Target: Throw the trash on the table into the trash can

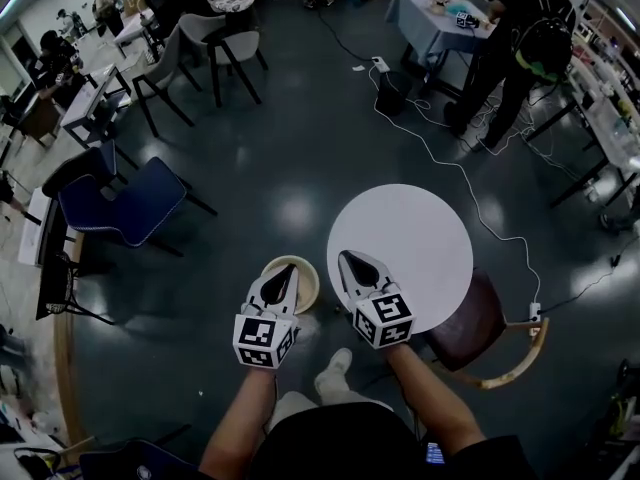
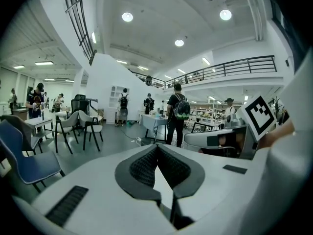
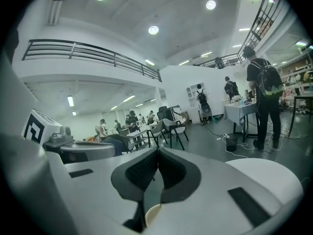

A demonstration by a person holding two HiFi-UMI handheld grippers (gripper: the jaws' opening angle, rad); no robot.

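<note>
The round white table [image 1: 412, 236] has a bare top; I see no trash on it. A beige round trash can [image 1: 308, 280] stands on the floor just left of it, partly under my left gripper [image 1: 284, 270], which is shut and holds nothing. My right gripper [image 1: 349, 259] hovers over the table's near left edge, also shut and empty. In the left gripper view the jaws [image 2: 156, 147] meet at their tips. Those of the right gripper [image 3: 157, 152] meet too, with the can's rim [image 3: 152, 214] showing below and the table [image 3: 270, 176] at the right.
A brown chair [image 1: 482, 320] sits tucked at the table's right side. A blue chair [image 1: 128, 204] stands to the left. A white cable [image 1: 442, 164] runs across the dark floor to a power strip [image 1: 535, 314]. A person with a backpack [image 1: 526, 36] stands far right by another table.
</note>
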